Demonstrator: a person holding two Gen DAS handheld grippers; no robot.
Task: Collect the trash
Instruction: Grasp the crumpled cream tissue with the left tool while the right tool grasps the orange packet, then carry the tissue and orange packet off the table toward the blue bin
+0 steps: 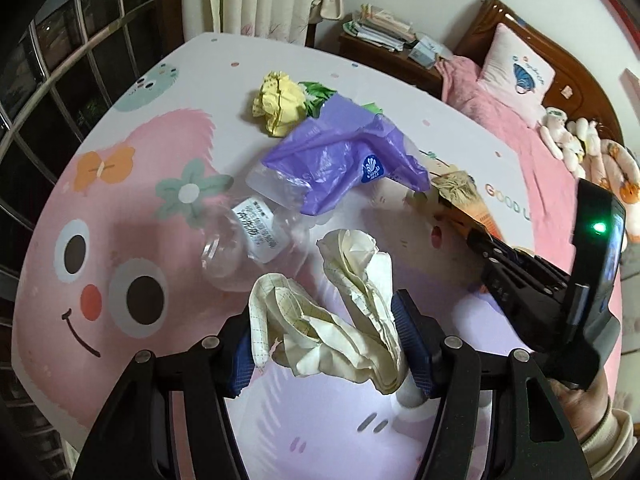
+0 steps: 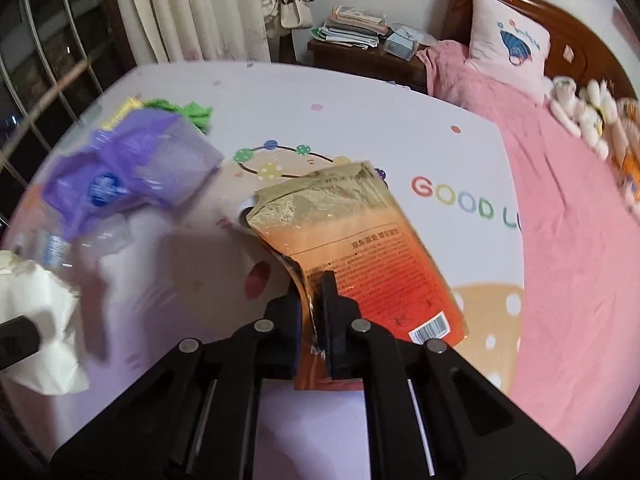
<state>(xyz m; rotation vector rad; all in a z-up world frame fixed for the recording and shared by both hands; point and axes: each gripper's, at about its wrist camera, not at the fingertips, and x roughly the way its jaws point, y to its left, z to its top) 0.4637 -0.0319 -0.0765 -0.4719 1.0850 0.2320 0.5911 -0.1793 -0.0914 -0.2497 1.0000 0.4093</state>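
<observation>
My left gripper (image 1: 324, 320) is shut on a crumpled white grid paper (image 1: 340, 320) and holds it above the table; the paper also shows at the left edge of the right wrist view (image 2: 36, 320). My right gripper (image 2: 314, 296) is shut on an orange and gold snack pouch (image 2: 360, 248), seen at the right of the left wrist view (image 1: 464, 200). On the table lie a purple plastic bag (image 1: 332, 156), a crushed clear plastic bottle (image 1: 248, 240), a yellow paper ball (image 1: 278, 102) and a green wrapper (image 1: 316, 94).
The table (image 1: 132, 208) has a pink cartoon cover. A bed with pink bedding (image 2: 560, 200) and plush toys (image 1: 580, 144) lies to the right. A wooden nightstand with stacked papers (image 2: 352, 28) and curtains (image 2: 192, 12) stand behind. A barred window (image 1: 60, 80) is left.
</observation>
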